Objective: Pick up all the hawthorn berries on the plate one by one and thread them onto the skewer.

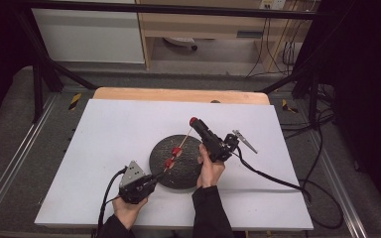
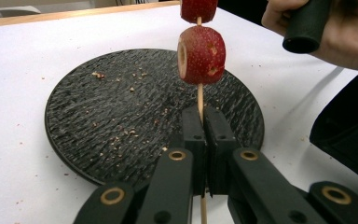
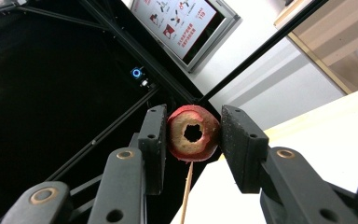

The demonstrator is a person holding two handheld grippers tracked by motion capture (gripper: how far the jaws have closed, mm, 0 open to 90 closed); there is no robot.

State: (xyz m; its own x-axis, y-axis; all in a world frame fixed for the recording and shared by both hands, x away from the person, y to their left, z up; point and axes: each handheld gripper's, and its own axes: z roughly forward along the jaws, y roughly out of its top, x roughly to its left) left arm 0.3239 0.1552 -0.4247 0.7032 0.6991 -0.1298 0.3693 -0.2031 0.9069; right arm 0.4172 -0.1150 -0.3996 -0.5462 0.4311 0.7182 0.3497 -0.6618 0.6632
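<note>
A thin wooden skewer slants over a round black slate plate on the white table. Two red cored fruit pieces are threaded on it; the nearer fruit piece looms large in the left gripper view. My left gripper is shut on the skewer's lower end, near the plate's front rim. My right gripper is shut on a third red fruit piece at the skewer's upper tip, past the plate's far rim. The hole in that piece faces the camera.
Crumbs lie scattered on the slate plate. A small metal clip rests on the white tabletop to the right of the plate. Black cables trail from both grippers toward the table's near and right edges.
</note>
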